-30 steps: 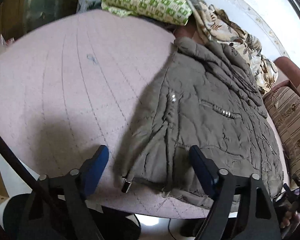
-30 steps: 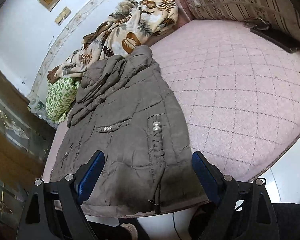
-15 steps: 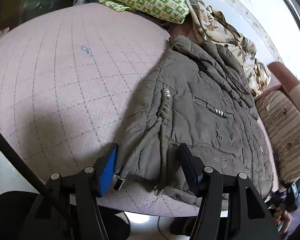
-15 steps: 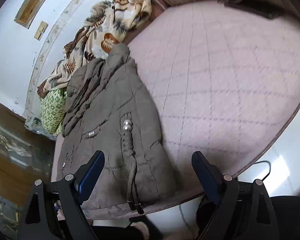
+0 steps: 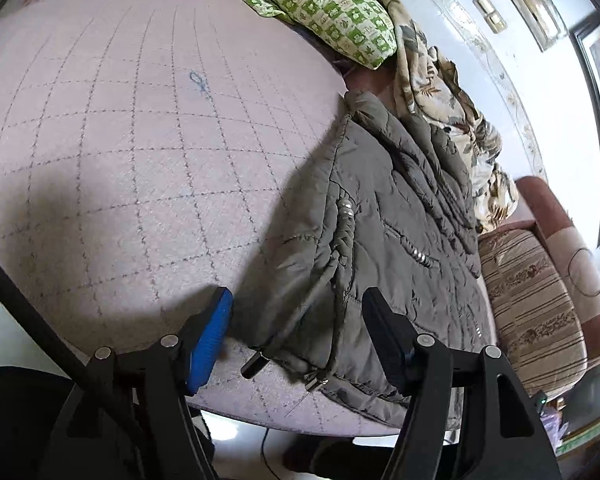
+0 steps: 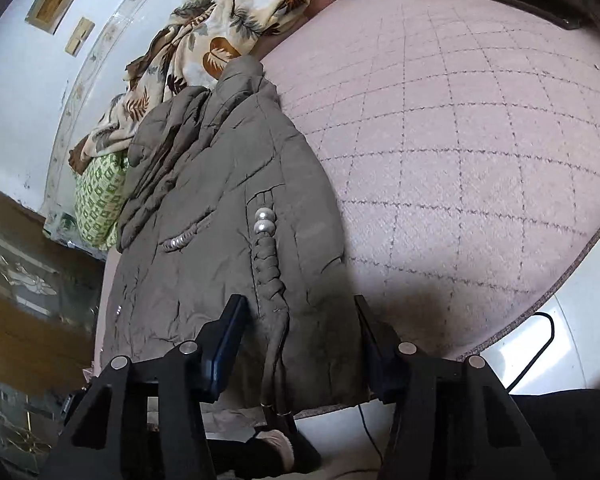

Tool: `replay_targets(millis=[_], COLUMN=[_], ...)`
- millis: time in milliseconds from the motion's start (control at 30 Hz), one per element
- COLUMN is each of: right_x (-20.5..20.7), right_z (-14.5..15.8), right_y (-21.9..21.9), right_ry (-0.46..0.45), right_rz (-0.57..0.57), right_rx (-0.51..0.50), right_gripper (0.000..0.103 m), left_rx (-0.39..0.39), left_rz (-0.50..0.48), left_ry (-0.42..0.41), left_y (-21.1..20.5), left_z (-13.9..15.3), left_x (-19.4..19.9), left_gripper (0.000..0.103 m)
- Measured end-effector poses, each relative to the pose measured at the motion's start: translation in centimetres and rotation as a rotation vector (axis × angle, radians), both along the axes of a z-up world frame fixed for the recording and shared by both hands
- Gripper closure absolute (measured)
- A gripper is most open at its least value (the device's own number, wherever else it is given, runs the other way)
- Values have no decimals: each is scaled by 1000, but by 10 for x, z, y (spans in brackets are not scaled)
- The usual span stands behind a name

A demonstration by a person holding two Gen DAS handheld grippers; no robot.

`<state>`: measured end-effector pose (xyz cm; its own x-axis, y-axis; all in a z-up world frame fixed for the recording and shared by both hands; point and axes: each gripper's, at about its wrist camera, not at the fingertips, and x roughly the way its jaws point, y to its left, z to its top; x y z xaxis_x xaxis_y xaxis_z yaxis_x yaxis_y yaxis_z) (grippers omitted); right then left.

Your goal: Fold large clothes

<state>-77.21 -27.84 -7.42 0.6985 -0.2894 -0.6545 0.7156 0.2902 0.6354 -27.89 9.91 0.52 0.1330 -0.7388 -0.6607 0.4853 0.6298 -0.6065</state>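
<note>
While both grippers sit at the near edge of the pink quilted bed (image 5: 140,184), the olive puffer jacket (image 5: 388,248) lies flat on it, hem toward the cameras and hood up by the floral blanket (image 6: 228,28). The left gripper (image 5: 300,340) is spread wide with the jacket's bottom corner and drawstring cords (image 5: 300,320) between its fingers, not pinched. The right gripper (image 6: 298,344) is spread too, straddling the hem under the braided trim with two silver beads (image 6: 265,220). No containers anywhere that I can spot. A small blue scribble (image 5: 199,80) marks the bedcover, but it's not readable as writing. A green patterned pillow (image 5: 320,8) sits at the far end.
</note>
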Motion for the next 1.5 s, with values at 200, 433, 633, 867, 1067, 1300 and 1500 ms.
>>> replay_targets(millis=[200, 433, 633, 867, 1067, 1300, 1500], right_x=[-1, 10, 10, 8, 13, 18, 22], right_z=[1, 9, -8, -2, -15, 20, 17], right_y=[1, 9, 2, 7, 4, 23, 22], right_ry=[14, -97, -63, -164, -151, -121, -80], right_rz=[-12, 96, 35, 80, 56, 78, 74], right_rx=[-15, -47, 48, 22, 83, -133, -139], right_gripper=[46, 72, 66, 69, 73, 86, 86], left_rx=[50, 73, 52, -15, 48, 82, 192], left_rz=[-76, -127, -88, -149, -135, -110, -118], left_ry=[-69, -153, -87, -121, -164, -342, -419], left_y=[-21, -33, -29, -36, -48, -47, -63], left_z=[3, 9, 0, 8, 5, 24, 24], left_x=[-12, -27, -16, -34, -39, -55, -62], left_gripper=[37, 42, 40, 36, 38, 80, 79])
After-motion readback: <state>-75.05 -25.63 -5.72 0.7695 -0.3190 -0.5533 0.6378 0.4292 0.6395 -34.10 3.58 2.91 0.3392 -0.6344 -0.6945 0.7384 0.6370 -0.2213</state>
